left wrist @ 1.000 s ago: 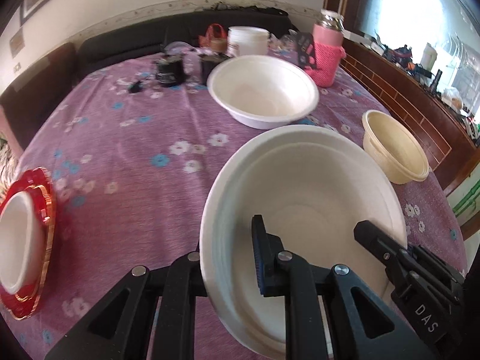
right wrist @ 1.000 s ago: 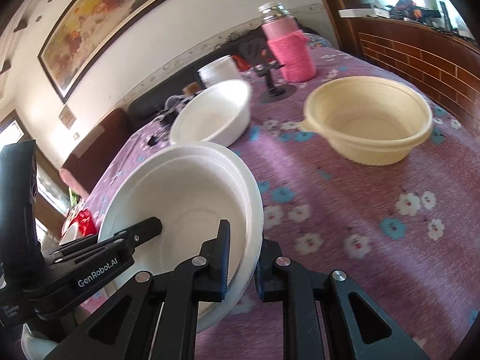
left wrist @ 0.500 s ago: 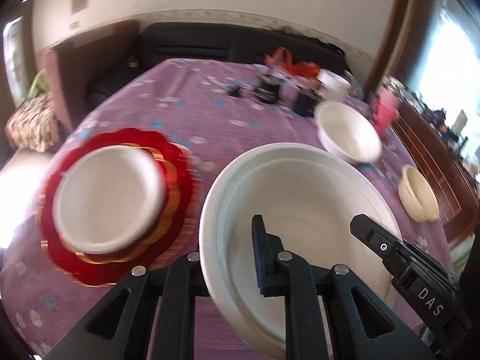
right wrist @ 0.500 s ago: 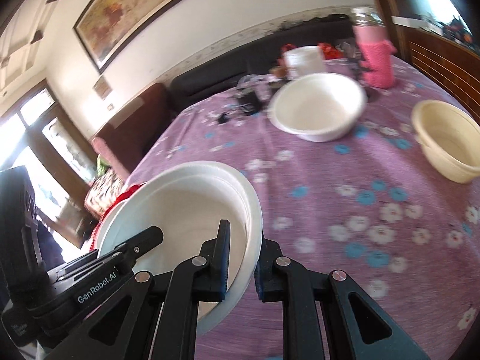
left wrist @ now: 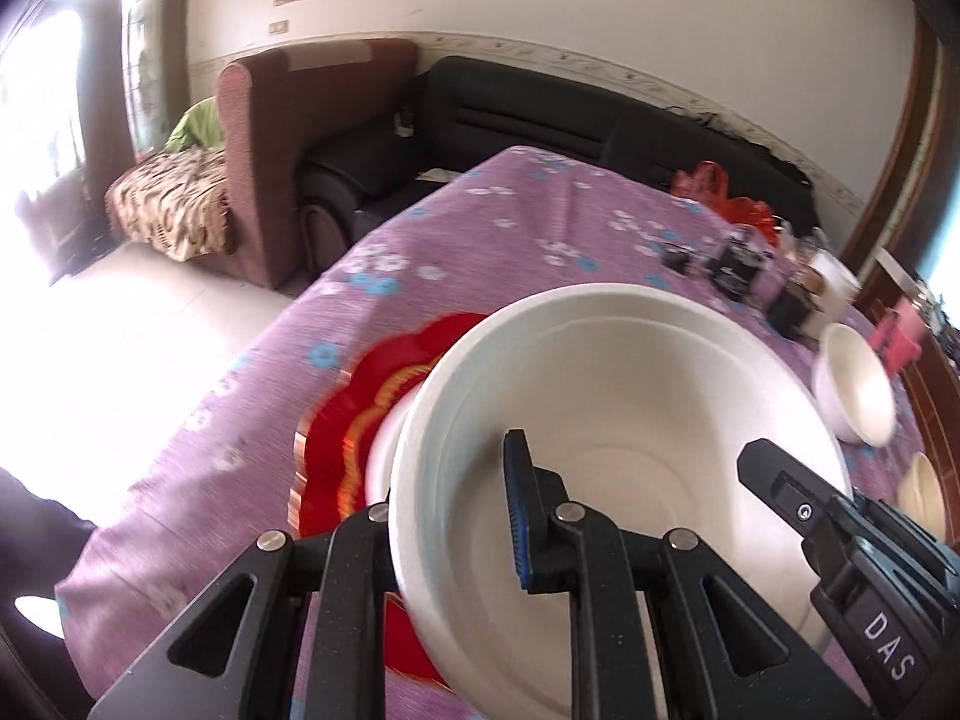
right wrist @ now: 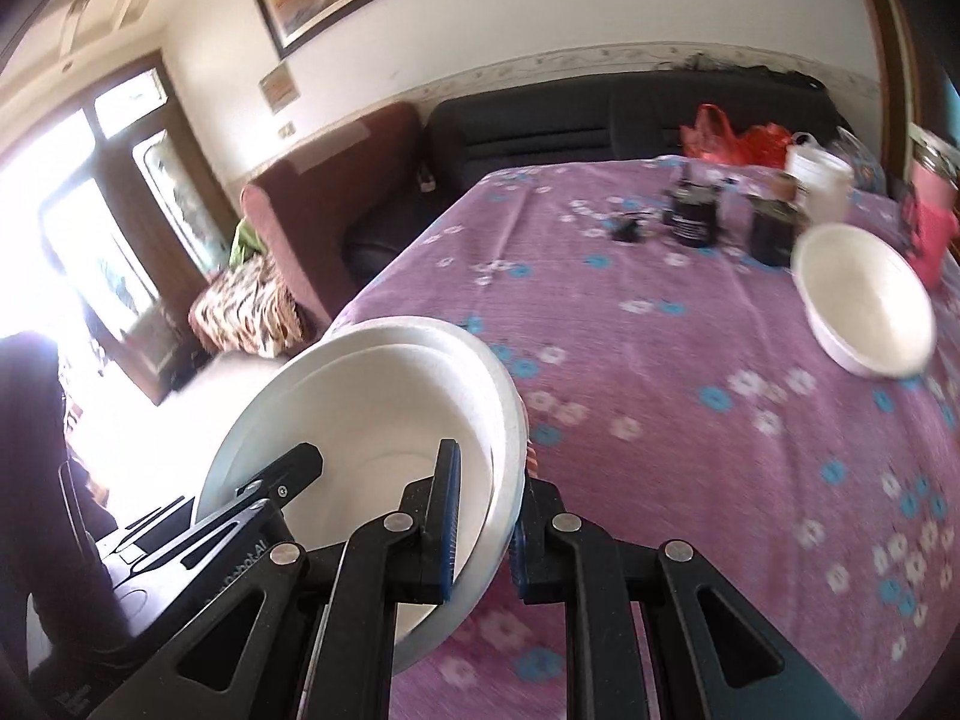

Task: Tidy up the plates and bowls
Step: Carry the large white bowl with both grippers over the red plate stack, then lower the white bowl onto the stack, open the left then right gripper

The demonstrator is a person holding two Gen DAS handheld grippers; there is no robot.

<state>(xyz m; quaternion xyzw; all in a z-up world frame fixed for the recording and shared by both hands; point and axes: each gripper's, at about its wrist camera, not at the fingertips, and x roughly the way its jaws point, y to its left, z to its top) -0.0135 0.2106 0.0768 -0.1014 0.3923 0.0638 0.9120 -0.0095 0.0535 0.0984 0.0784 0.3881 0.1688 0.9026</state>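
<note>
Together the left gripper (left wrist: 456,516) and right gripper (right wrist: 483,516) pinch opposite rims of the white bowl (left wrist: 618,420), each with one finger inside and one outside, holding it tilted above the red plate (left wrist: 354,420) on the purple tablecloth (right wrist: 690,390), another bowl (right wrist: 864,306) well apart.

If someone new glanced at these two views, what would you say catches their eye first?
First, the large white bowl filling the foreground, pinched at opposite rims by the left gripper and the right gripper. Beneath its left edge shows a red scalloped plate on the purple flowered tablecloth. Another white bowl sits far right.
</note>
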